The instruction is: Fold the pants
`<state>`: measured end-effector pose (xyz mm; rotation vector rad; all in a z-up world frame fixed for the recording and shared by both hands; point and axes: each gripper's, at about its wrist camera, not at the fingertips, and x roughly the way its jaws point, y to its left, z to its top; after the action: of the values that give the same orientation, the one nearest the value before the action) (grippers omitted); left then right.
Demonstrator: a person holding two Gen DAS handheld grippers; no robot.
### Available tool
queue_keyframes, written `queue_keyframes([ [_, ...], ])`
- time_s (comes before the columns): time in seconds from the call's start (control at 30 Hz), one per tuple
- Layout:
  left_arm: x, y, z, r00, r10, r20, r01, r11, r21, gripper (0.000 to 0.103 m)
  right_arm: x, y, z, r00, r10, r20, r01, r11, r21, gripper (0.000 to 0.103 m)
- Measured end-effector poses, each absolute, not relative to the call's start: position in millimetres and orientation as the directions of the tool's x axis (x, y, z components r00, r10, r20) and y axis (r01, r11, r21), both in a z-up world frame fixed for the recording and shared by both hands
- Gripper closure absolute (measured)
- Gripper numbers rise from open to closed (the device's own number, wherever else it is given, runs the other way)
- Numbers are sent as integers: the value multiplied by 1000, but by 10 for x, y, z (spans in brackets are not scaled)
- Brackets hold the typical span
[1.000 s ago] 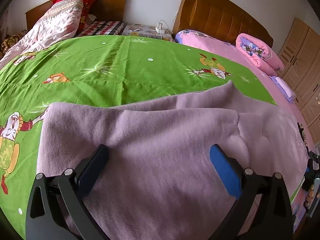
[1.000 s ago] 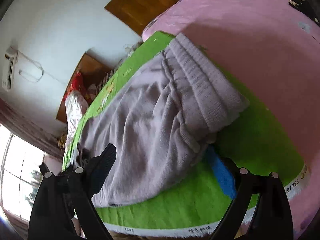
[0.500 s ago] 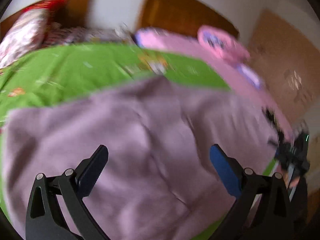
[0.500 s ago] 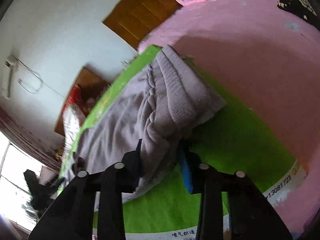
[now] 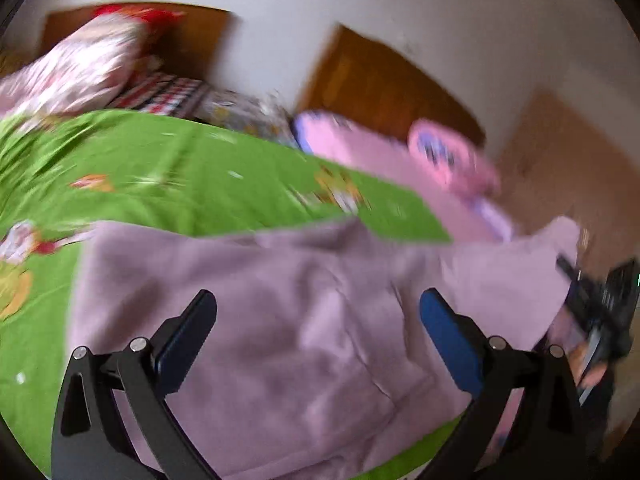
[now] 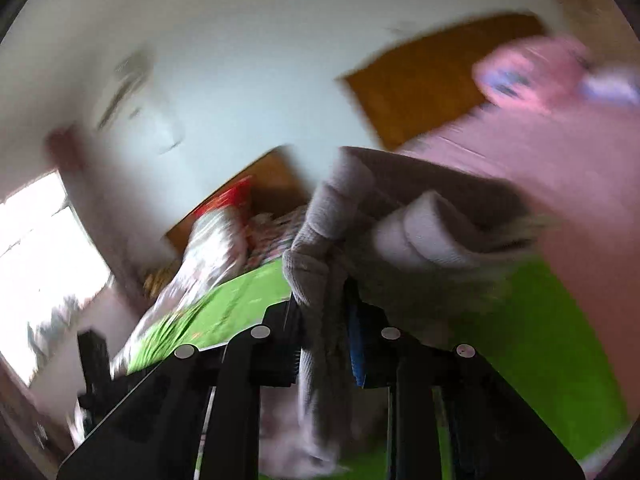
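From the left wrist, the left gripper (image 5: 316, 320) hangs with fingers spread wide and empty above the mauve pants (image 5: 280, 340), which lie spread near the front edge of the green sheet (image 5: 160, 184) on the bed, with bare sheet behind them toward the headboard. From the right wrist, the right gripper (image 6: 324, 320) is pinched on a bunched end of the pants (image 6: 400, 220), lifted off the sheet (image 6: 540, 340); the fold-over looks under way, and next that end likely needs carrying across and laying flat.

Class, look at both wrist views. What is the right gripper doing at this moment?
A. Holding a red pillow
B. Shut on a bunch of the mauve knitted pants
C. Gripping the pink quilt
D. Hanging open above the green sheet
B: the right gripper is clamped on a bunch of the mauve knitted pants, raised off the green sheet.
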<state>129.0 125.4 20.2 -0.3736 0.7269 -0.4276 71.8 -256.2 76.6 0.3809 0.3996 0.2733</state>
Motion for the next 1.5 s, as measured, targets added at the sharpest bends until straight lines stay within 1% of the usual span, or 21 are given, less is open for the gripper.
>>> queue_keyframes([
  [0.1, 1251, 1754, 202, 700, -496, -514, 160, 810, -565, 2, 903, -1672, 856, 848, 389, -361, -323, 918, 230, 81],
  [0.17, 1209, 2047, 147, 701, -525, -482, 130, 759, -638, 2, 966, -931, 703, 811, 395, -431, -420, 907, 41, 81],
  [0.23, 1136, 2228, 65, 689, -562, -458, 120, 711, -692, 2, 958, -261, 339, 760, 373, -533, -515, 845, -144, 81],
  [0.33, 1044, 2360, -117, 654, -604, -456, 96, 664, -741, 2, 927, 282, -328, 663, 310, -681, -620, 737, -268, 82],
  [0.4, 1013, 2370, -219, 637, -613, -467, 87, 659, -747, 2, 847, 325, -474, 699, 287, -655, -608, 721, -333, 81],
  [0.47, 993, 2332, -237, 623, -630, -463, 102, 652, -751, 2, 873, 194, -361, 705, 319, -634, -599, 746, -291, 82],
  [0.53, 985, 2290, -228, 607, -658, -446, 120, 631, -767, 2, 806, 143, -305, 723, 334, -604, -589, 755, -288, 83],
  [0.63, 1038, 2134, -203, 533, -759, -375, 173, 531, -829, 2, 687, 147, -308, 759, 327, -564, -568, 755, -328, 83],
  [0.73, 1119, 1849, -168, 453, -764, -461, 173, 582, -795, 2, 561, 132, -289, 781, 328, -531, -554, 757, -348, 83],
  [0.87, 1438, 1479, -207, 342, -794, -502, 176, 579, -796, 2, 532, 135, -261, 786, 340, -516, -555, 756, -348, 82],
  [0.93, 1613, 1316, -285, 325, -756, -568, 145, 633, -760, 2, 553, 160, -281, 757, 367, -540, -586, 747, -313, 76],
  [0.97, 1667, 1252, -314, 324, -727, -605, 123, 667, -735, 2, 491, 115, -262, 745, 386, -544, -603, 739, -301, 67],
  [1.0, 1704, 1221, -351, 320, -709, -628, 107, 686, -720, 2, 448, 40, -222, 741, 407, -534, -612, 736, -288, 40],
  [1.03, 1718, 1194, -373, 319, -700, -639, 101, 696, -711, 2, 349, -117, -142, 759, 424, -494, -601, 747, -282, 17],
  [1.1, 1678, 1194, -366, 329, -700, -634, 115, 696, -708, 2, 237, -408, -14, 782, 432, -450, -574, 780, -248, 15],
  [1.17, 1643, 1246, -390, 333, -717, -612, 112, 675, -730, 2, 135, -862, 100, 808, 430, -402, -523, 838, -155, 15],
  [1.23, 1637, 1306, -413, 331, -732, -596, 107, 656, -747, 2, 67, -1300, 106, 834, 387, -395, -445, 893, -66, 15],
  [1.3, 1638, 1311, -428, 325, -729, -603, 106, 661, -743, 2, 27, -1585, 1, 844, 307, -440, -361, 932, -42, 14],
  [1.37, 1658, 1304, -441, 322, -716, -619, 111, 678, -726, 2, 39, -1776, -205, 816, 248, -521, -301, 954, -17, 14],
  [1.43, 1669, 1267, -438, 322, -705, -632, 113, 691, -713, 2, 83, -1815, -336, 787, 238, -569, -283, 959, 10, 14],
  [1.5, 1676, 1239, -432, 325, -700, -636, 110, 696, -710, 2, 150, -1800, -394, 781, 241, -576, -274, 961, 32, 14],
])
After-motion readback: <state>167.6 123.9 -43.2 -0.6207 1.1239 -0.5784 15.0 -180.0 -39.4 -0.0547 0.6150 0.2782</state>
